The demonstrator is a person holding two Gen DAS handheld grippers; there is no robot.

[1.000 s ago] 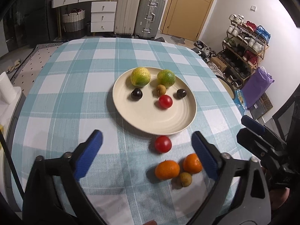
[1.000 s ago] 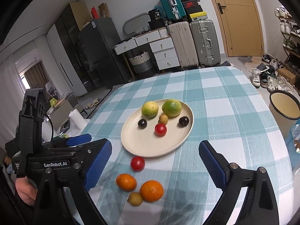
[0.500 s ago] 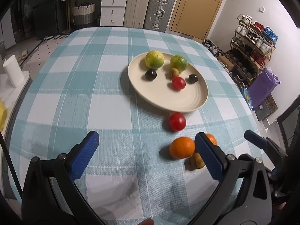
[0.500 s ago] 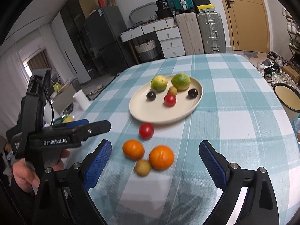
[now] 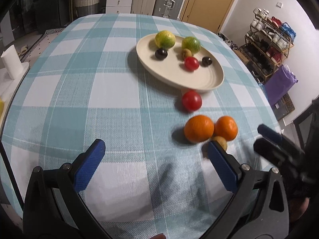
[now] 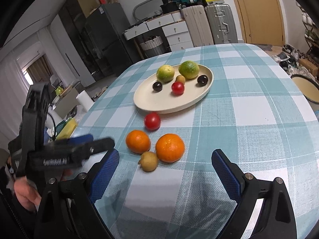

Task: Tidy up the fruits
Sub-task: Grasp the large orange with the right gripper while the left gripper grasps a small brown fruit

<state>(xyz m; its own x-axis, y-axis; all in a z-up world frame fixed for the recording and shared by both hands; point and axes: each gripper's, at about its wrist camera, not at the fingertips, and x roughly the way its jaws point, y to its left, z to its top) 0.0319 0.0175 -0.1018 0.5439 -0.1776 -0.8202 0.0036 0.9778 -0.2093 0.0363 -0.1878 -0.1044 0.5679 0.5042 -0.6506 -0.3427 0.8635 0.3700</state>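
Since a second ago we have moved both grippers closer to the loose fruits. The left gripper (image 5: 154, 164) and right gripper (image 6: 165, 171) are spread and empty. Two oranges (image 6: 169, 147), a tomato (image 6: 152, 120) and a small fruit (image 6: 149, 161) lie on the desk (image 6: 249, 109) near the plate (image 6: 159, 104), so a pick seems next.

A table (image 6: 249, 107) draped in a teal-and-white checked cloth fills the middle of a cluttered room. Against the far white wall stand white drawer units (image 6: 175, 33), a woven basket (image 6: 154, 44) and two hard-shell suitcases (image 6: 209, 25) beside a tan wooden door (image 6: 259, 12). A dark refrigerator (image 6: 105, 37) stands to one side near a curtained window (image 6: 36, 72). A loaded shoe rack (image 5: 267, 41) lines the opposite wall.
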